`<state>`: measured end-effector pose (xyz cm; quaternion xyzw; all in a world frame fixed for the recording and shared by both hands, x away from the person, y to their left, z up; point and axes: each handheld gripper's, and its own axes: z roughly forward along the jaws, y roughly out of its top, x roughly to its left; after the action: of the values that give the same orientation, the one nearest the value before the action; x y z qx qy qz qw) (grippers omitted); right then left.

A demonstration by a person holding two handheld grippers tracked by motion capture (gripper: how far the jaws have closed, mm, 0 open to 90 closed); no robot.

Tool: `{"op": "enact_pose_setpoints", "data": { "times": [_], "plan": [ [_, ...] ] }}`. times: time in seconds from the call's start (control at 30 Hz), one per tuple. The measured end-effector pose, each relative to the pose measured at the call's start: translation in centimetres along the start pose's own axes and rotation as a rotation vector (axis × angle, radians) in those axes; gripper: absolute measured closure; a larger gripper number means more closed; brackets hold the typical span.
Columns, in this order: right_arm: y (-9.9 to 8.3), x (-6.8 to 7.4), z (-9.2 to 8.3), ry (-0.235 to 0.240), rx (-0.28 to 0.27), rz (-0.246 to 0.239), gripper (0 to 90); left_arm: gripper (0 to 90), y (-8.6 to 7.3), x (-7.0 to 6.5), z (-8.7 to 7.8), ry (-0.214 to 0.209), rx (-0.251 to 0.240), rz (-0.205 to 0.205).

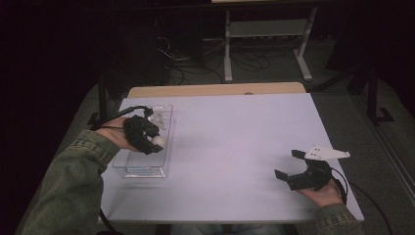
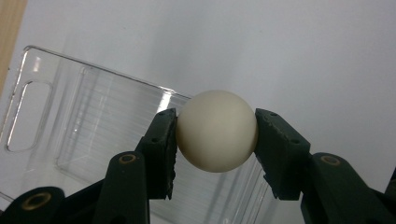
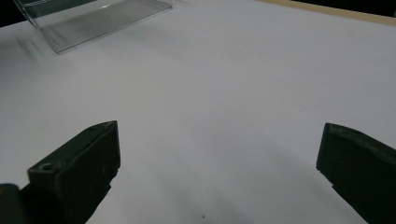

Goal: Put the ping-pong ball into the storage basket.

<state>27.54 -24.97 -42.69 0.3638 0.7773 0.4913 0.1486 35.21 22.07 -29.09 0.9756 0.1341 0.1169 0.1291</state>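
Observation:
A clear plastic tray (image 1: 132,169) lies at the left of the white table. Over it my left gripper (image 1: 155,143) is shut on a white ball (image 1: 157,141). In the left gripper view the white ball (image 2: 217,130) sits squeezed between both black jaws, above the clear plastic tray (image 2: 93,121). My right gripper (image 1: 288,165) rests low at the table's right front, open, with nothing between its fingers. In the right gripper view its fingertips (image 3: 93,154) stand wide apart over bare table, the clear plastic tray (image 3: 93,18) far off.
The white table (image 1: 235,142) has a wooden strip along its far edge. Behind it are a grey metal frame (image 1: 266,34) and cables on a dark floor. A white plate (image 1: 325,153) tops the right gripper.

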Motion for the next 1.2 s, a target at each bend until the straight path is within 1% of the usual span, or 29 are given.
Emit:
{"op": "enact_pose_setpoints", "data": {
  "times": [0.07,0.17,0.43,0.53,0.6,0.77,1.03,1.2],
  "plan": [
    [0.0,0.0,0.0,-0.002,0.001,0.000,0.0,50.3,-0.1,0.1,0.0,-0.006,0.003,0.001],
    [0.0,0.0,0.0,-0.004,-0.001,-0.001,0.0,50.3,-0.2,0.4,0.0,-0.009,0.008,-0.011],
    [0.0,0.0,0.0,-0.006,0.004,-0.002,0.0,50.3,-0.8,0.4,0.0,-0.009,0.030,-0.014],
    [0.0,0.1,0.1,-0.007,0.006,-0.005,0.0,50.3,-0.9,0.4,0.0,-0.013,0.036,-0.010],
    [0.0,0.1,0.1,-0.008,0.006,-0.005,0.0,50.3,-1.0,0.4,0.2,-0.010,0.044,-0.010],
    [0.0,0.0,0.1,-0.008,0.006,-0.004,0.0,50.3,-1.1,0.5,0.6,-0.006,0.041,-0.008],
    [0.0,0.1,0.1,-0.005,0.008,-0.005,0.0,50.3,-1.2,0.3,1.7,-0.029,0.046,-0.003],
    [0.0,0.0,0.0,-0.004,0.006,-0.005,0.0,50.3,-1.5,0.3,2.1,-0.033,0.043,-0.012]
  ]
}}
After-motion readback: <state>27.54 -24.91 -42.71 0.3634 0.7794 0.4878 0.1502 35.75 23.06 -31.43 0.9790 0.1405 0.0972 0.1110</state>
